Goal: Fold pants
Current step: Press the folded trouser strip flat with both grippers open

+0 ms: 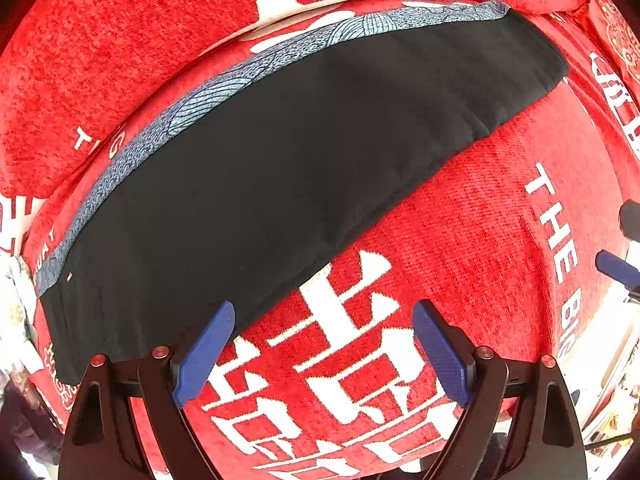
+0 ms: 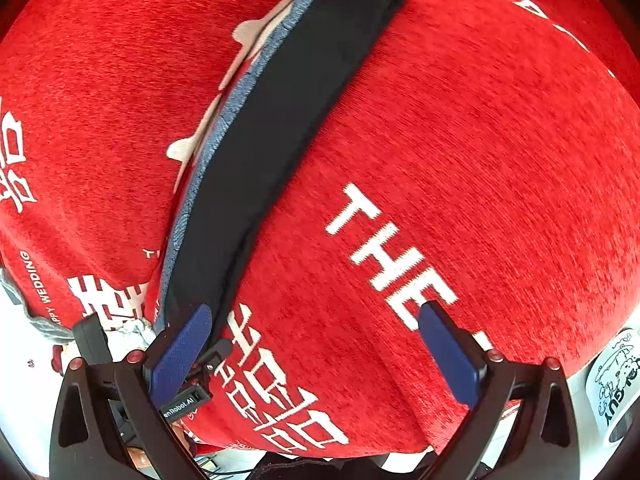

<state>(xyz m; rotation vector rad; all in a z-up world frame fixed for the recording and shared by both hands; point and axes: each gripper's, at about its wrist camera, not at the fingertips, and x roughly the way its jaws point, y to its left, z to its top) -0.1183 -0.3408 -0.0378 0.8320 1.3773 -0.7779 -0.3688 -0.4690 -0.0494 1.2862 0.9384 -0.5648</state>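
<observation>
The black fabric pants, folded into a long band with a blue-grey patterned edge, lie on the red woven cover, toward 11 o'clock. Left tongs and right tongs gape wide, gripping nothing.

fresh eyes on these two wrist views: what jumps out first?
The long black pants, folded into a narrow strip with a blue-grey patterned edge, lie diagonally across a bright red cover with white lettering. Both sets of blue-padded tongs stand open and empty over the cover: the left tongs just off the strip's near edge, the right tongs beside its end.
</observation>
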